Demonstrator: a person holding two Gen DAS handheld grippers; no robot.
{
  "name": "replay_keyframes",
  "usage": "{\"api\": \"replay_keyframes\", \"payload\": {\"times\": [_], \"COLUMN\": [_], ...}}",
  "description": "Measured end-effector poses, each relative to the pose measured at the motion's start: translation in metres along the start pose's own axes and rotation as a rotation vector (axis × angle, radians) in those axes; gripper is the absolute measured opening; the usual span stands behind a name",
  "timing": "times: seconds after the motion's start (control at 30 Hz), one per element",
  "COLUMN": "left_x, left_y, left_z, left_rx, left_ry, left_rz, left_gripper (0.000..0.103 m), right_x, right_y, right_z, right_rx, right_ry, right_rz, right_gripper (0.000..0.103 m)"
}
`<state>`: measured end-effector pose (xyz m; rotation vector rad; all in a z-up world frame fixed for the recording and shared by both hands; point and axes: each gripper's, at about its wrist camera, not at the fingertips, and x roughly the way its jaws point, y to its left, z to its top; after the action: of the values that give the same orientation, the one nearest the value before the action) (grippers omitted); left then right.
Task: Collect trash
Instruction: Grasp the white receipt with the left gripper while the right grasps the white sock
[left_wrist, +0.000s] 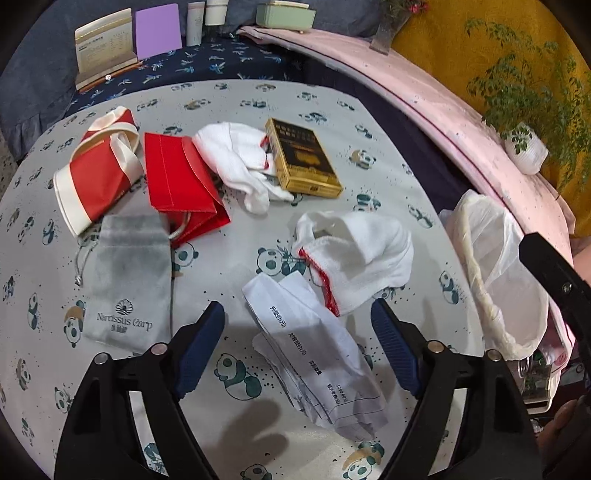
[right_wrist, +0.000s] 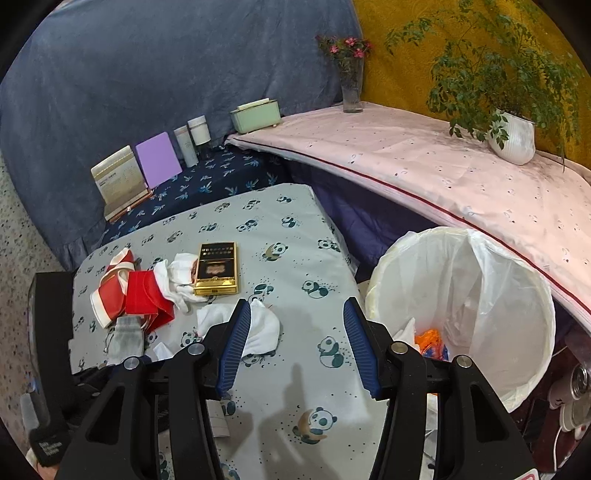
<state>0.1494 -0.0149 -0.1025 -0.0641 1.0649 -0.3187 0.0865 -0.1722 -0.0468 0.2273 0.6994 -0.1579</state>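
1. A home, likely a bedroom or living corner, dressed in soft household fabrics
2. A bench (right_wrist: 295, 221) covered in a grey panda-print sheet
3. A pink cloth (right_wrist: 424, 173) draped over a ledge, with a potted green plant (right_wrist: 511, 136) and a glass vase of pink flowers (right_wrist: 351, 88)
4. Toiletry bottles (right_wrist: 195, 136) and a mint-green box (right_wrist: 255, 116) against blue fabric
5. A bin lined with a white bag (right_wrist: 480, 288) beside the bench

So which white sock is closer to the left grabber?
The white sock with the red-stitched cuff, just beyond the left gripper beside the crumpled paper. The other sock lies farther back against the gold box.
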Motion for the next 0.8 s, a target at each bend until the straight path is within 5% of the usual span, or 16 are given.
{"api": "replay_keyframes", "payload": {"times": [0.1,0.23,0.8], "left_x": [0.010,0.004,-0.020], "left_y": [0.001,0.009,0.053], "left_z": [-0.003,-0.004,0.017], "left_rx": [0.004,-0.017,-0.071], "left_ry": [0.047,0.037,-0.021], "left_rz": [-0.030,-0.060,-0.046], "left_gripper": [0.047,0.033,0.030], "right_x": [0.007,0.016,0.070], "right_y": [0.004,0.010,0.065], "right_z": [-0.002,-0.003,-0.007], "right_rx": [-0.007,-0.017,-0.089], "right_ry": [0.014,0.033,0.119], "right_rz": [0.004,0.010,0.068], "right_gripper": [0.051,0.051,0.051]}}
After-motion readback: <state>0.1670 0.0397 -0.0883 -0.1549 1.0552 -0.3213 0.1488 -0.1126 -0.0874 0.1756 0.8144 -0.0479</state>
